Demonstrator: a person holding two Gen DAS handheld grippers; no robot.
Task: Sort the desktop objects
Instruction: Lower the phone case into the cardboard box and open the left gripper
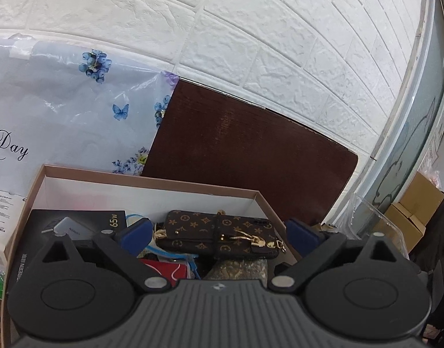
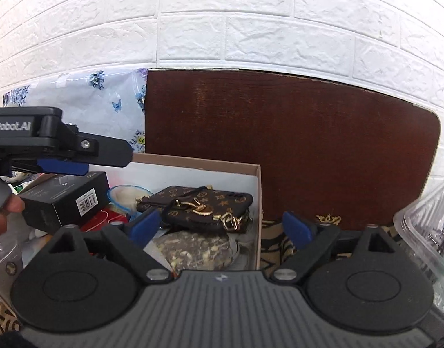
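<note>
White embossed brick-pattern wall (image 2: 251,29) filling the background of both views, rough and matte. Below it, dark reddish-brown wooden tabletop (image 2: 294,145), smooth, with a rounded corner at right. Beside the bare wood, glossy crinkled plastic cloth (image 1: 76,110) printed with blue butterflies and flowers. Nearer, open rectangular cardboard box (image 1: 152,184), tan rim, white inside. Inside the box: black carton (image 2: 65,200) with a barcode label; flat brown monogram-patterned phone case (image 1: 219,232) with gold clasps and chain, lying on top of the clutter near the box's right wall; a mottled olive slab (image 2: 192,246) just below it; loops of light blue cable (image 1: 175,253).

Left gripper (image 1: 219,232) with blue pads spread wide, hovering around the case, pads not pressing it. Right gripper (image 2: 222,226) likewise spread wide, one finger over the box, the other outside its right wall, nothing pinched.

Seen only from the left wrist: stacked cardboard cartons (image 1: 410,211) at far right, script lettering on the cloth. Seen only from the right wrist: the left gripper from the side, with fingers of the hand (image 2: 7,211) holding it, a tan-and-black patterned fabric (image 2: 277,246) beside the box, and a clear plastic container (image 2: 425,226) at right.
</note>
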